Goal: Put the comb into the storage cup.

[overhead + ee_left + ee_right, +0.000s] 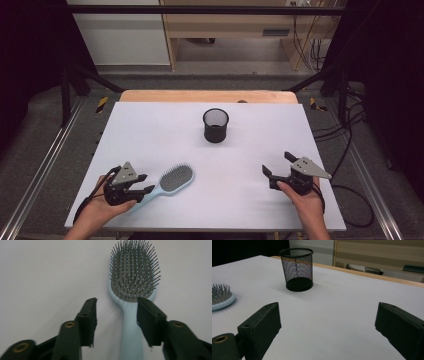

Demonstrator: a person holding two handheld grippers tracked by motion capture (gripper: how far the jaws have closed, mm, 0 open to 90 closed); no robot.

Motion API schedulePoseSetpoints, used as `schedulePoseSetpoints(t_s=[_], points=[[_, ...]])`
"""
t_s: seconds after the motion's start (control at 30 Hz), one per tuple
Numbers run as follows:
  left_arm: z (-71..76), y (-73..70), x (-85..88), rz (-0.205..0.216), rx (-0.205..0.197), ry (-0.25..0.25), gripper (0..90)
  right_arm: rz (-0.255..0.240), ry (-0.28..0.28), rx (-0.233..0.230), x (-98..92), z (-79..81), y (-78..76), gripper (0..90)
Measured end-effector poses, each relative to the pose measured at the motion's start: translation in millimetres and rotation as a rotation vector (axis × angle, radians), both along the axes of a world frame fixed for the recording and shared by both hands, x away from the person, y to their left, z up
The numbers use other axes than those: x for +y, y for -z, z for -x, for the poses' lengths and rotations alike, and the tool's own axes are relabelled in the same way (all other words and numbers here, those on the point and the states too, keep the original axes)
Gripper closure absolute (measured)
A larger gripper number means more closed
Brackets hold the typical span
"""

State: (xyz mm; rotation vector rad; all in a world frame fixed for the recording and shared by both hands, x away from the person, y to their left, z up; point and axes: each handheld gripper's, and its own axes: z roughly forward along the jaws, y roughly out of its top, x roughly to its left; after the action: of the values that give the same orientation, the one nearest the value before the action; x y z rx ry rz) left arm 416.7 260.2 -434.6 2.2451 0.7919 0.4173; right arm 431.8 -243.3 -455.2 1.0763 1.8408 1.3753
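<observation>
Straddling the brush (130, 322) handle near the table's (150, 125) front-left corner, left gripper (116, 315) spread, not pinching; centre before closing. Right gripper (327, 322) spread, empty.

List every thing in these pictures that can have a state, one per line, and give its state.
Hairbrush: lying flat on the table, bristles up, handle between the left tool's jaws, not gripped.
Mesh cup: upright, nothing visible inside.
Left tool: open around the brush handle.
Right tool: open wide, holding nothing.
</observation>
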Motion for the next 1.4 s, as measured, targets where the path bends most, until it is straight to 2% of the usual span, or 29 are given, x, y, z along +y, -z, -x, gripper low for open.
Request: schedulePoseSetpoints(t_s=[0.03,0.07,0.1,0.13,0.17,0.2,0.3,0.33,0.57,0.83,1.0,1.03,1.1,1.23,1.4], points=[[0.2,0.4,-0.8,0.001,-0.002,-0.007,36.4,-0.001,0.0,0.001,0.1,0.0,0.0,6.5],[0.2,1.0,-1.6,0.0,-0.004,-0.013,36.4,-0.001,0.0,0.001,0.1,0.0,0.0,6.5],[0.1,1.9,-2.4,0.0,0.0,-0.018,25.5,0.001,-0.001,0.001,0.1,0.1,0.1,6.5],[0.5,2.7,-3.4,-0.001,0.0,-0.023,25.5,0.001,-0.001,0.001,0.1,0.1,0.1,6.5],[1.1,4.0,-4.3,0.0,-0.006,-0.016,13.8,0.004,-0.002,0.0,0.2,-0.2,0.2,6.5],[1.5,5.0,-5.4,-0.003,-0.006,-0.014,13.8,0.004,-0.002,0.0,0.2,-0.2,0.2,6.5],[1.2,9.1,-8.9,-0.013,-0.002,-0.029,4.0,0.006,-0.001,0.002,0.4,0.0,0.2,6.5],[0.9,10.4,-10.1,-0.013,0.003,-0.033,4.0,0.006,-0.001,0.002,0.4,0.0,0.2,6.5],[-0.9,18.0,-17.4,-0.035,0.042,-0.02,7.7,0.007,0.0,0.003,0.6,0.3,0.2,6.5],[-2.1,26.2,-21.8,-0.072,0.094,0.023,24.2,0.008,-0.002,0.003,0.9,0.0,0.4,6.5],[-4.1,29.3,-22.6,-0.079,0.122,0.029,30.0,0.015,-0.004,0.002,1.3,-0.6,0.8,6.5],[-4.4,29.8,-22.7,-0.08,0.126,0.035,35.5,0.016,-0.005,0.003,1.5,-0.5,0.8,6.5],[-5.1,30.3,-23.1,-0.082,0.133,0.037,36.6,0.016,-0.005,0.002,1.6,-0.5,0.8,6.5],[-6.7,31.3,-24.6,-0.088,0.147,0.047,45.0,0.018,-0.006,0.001,1.8,-0.2,0.7,6.5],[-7.6,30.0,-27.9,-0.11,0.143,0.054,51.7,0.017,-0.006,0.002,1.6,-0.6,0.8,6.5]])
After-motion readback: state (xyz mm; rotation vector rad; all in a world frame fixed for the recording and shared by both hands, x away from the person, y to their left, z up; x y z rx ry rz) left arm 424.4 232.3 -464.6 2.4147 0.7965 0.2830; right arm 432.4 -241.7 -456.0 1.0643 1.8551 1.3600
